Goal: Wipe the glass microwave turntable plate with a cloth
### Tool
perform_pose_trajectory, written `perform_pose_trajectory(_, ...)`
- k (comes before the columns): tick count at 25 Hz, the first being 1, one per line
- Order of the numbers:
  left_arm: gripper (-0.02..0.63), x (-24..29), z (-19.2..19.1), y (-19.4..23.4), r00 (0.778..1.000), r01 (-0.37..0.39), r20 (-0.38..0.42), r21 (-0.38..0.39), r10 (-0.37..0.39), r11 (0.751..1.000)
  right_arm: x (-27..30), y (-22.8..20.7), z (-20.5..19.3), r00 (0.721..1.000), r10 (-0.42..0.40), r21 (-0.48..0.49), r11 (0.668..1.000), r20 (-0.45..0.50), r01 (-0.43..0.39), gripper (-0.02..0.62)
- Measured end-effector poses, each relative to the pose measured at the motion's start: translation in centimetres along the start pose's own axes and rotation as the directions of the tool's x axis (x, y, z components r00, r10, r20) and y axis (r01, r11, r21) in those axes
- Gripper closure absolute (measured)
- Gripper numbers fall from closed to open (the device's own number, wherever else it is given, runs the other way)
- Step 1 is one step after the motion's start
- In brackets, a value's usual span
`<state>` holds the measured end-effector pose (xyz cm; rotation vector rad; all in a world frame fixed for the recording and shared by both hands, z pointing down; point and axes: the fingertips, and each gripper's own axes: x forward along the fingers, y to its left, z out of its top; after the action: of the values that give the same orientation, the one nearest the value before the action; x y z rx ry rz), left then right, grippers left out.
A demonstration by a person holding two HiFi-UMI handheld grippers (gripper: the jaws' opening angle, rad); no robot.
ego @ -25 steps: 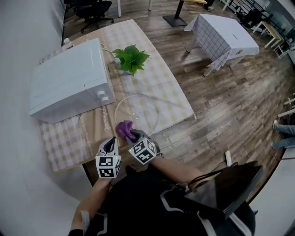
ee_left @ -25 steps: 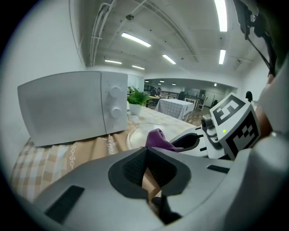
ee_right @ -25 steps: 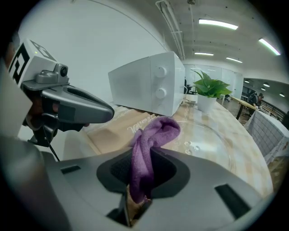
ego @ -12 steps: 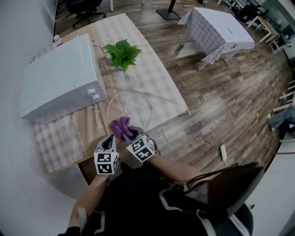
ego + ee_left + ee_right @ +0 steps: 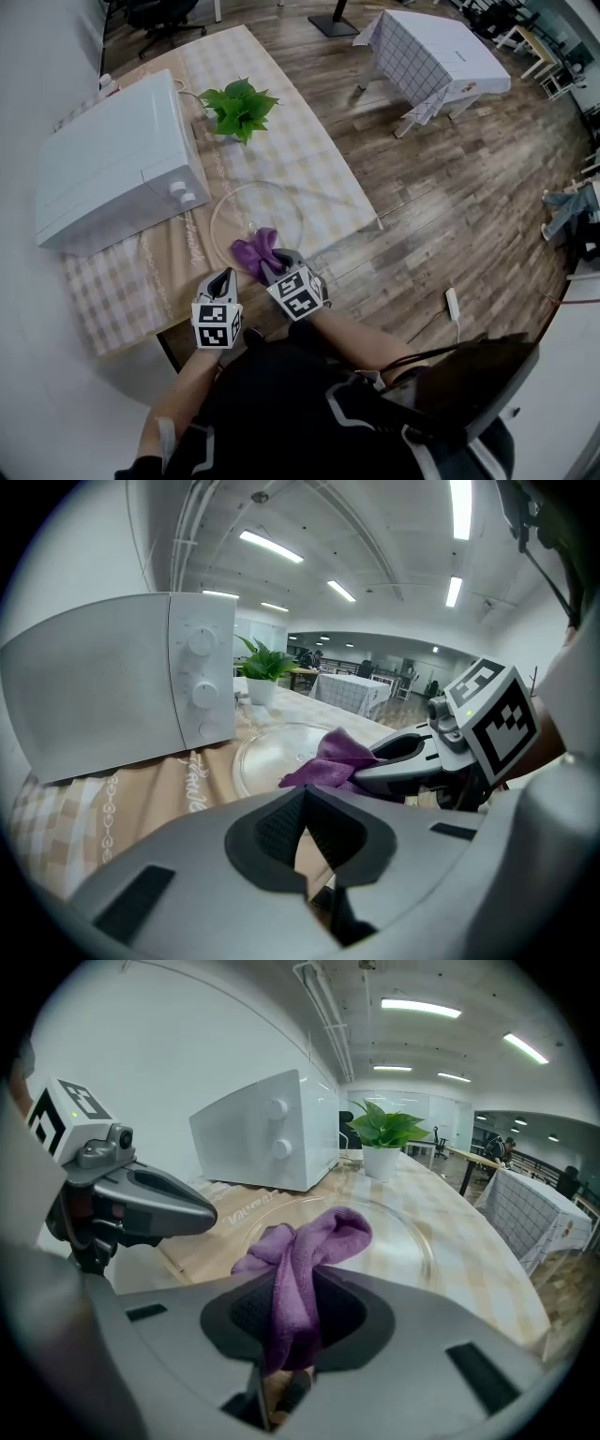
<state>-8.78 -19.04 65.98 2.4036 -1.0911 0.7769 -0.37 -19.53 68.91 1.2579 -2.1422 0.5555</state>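
the purple cloth [image 5: 319, 1237] is clamped in the right gripper [image 5: 292, 1321]; the glass plate [image 5: 408, 1241] is found just ahead, apparently touched; the left gripper [image 5: 305, 832] is held alongside, jaws together, empty.

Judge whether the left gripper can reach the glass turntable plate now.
Probably yes: the left gripper, shut and empty, points at the glass turntable plate with only tablecloth between; the purple cloth in the right gripper sits aside.

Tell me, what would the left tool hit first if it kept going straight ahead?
Probably the near rim of the glass plate, close beside the purple cloth; depth is hard to judge.
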Motion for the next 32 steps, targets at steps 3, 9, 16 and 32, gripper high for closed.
perform_pose_trajectory(3,0.604,0.2,0.6,-0.4,1.000,0.012,0.010,-0.003,-0.012,1.000,-0.3,-1.0,-0.2,1.000,-0.022,0.009,1.000,0.000,0.022,0.506)
perform_pose_trajectory(9,0.604,0.6,1.3,-0.9,1.000,0.028,0.013,0.022,-0.029,0.999,-1.2,-3.6,-0.8,0.997,-0.074,0.035,0.997,-0.008,0.074,0.506)
perform_pose_trajectory(16,0.604,0.8,1.8,-0.8,0.999,0.038,0.016,-0.026,-0.037,0.999,-2.0,-6.5,-1.9,0.991,-0.129,0.031,0.991,-0.026,0.130,0.506)
perform_pose_trajectory(32,0.604,-0.1,2.5,-0.1,0.998,0.025,0.051,-0.043,-0.023,0.999,-4.3,-8.6,0.0,0.978,-0.210,0.075,0.975,-0.007,0.210,0.505)
